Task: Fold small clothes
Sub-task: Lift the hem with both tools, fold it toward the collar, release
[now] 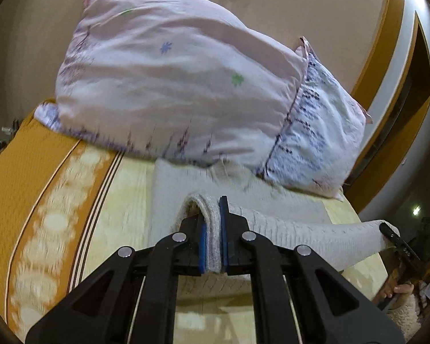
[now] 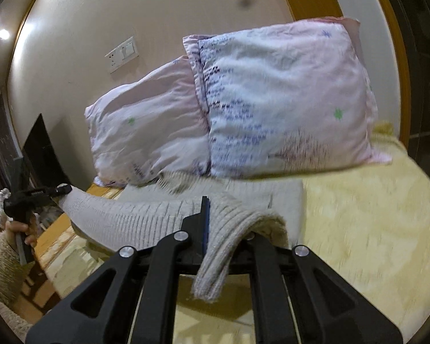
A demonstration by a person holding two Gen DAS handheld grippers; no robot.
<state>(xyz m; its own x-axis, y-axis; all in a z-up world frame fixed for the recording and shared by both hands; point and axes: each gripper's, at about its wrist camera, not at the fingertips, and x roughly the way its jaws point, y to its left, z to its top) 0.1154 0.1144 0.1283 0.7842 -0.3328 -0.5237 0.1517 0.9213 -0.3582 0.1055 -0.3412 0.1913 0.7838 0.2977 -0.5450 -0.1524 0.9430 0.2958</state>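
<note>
Pinching a grey sweater [image 1: 286,229] at two points, the left claw [image 1: 213,246] and right claw [image 2: 215,229] hold its edge above the bed [image 2: 358,215], near the pillows [image 1: 186,86].

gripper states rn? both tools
Left tool: closed on the grey knit sweater.
Right tool: closed on the same sweater's other edge; one finger hidden under fabric.

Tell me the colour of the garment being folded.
Light grey ribbed knit sweater; right wrist view shows it best.
</note>
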